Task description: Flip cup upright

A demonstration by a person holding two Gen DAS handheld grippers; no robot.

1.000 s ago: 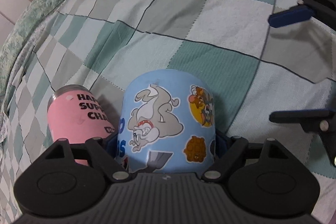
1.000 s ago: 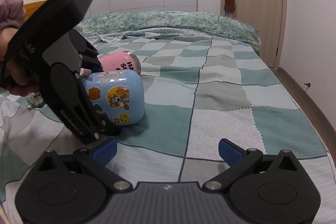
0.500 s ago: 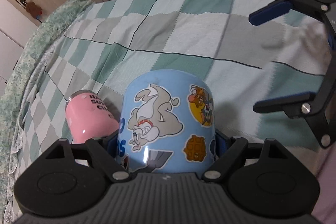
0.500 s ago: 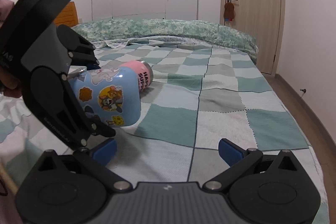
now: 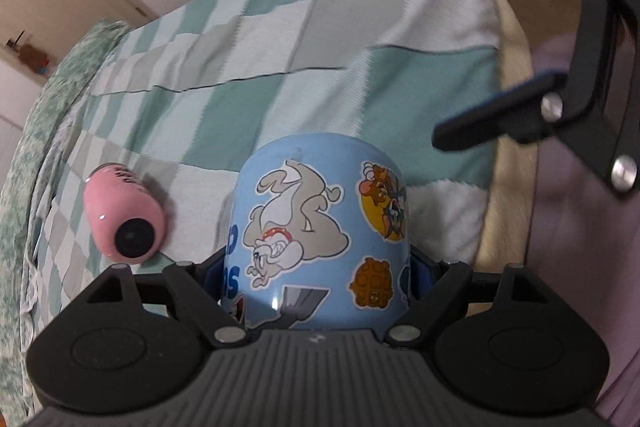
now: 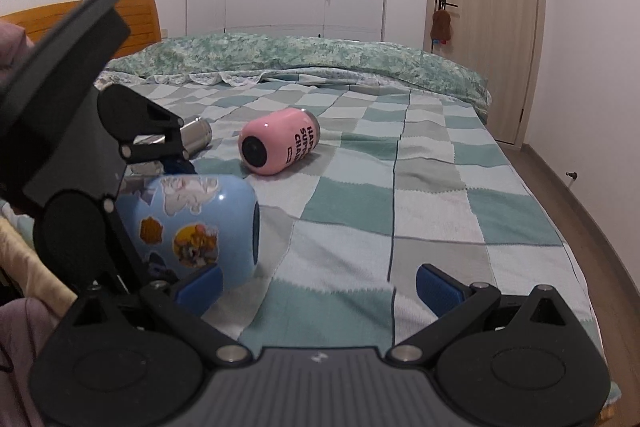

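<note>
Now blue cup [image 5: 320, 227] apparently airborne in clamped left gripper [image 5: 318, 279], right gripper [image 6: 318, 285] agape.

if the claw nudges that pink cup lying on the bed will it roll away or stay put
The pink cup lies on its side with a rounded barrel body, so it would probably roll sideways. The soft checkered blanket likely slows it quickly. Its glossy surface looks smooth, so a claw may slip on it.

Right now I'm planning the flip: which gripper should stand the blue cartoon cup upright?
Left. The left gripper already clamps the blue cartoon cup, held sideways above the checkered blanket. The right gripper is open and holds nothing.
</note>
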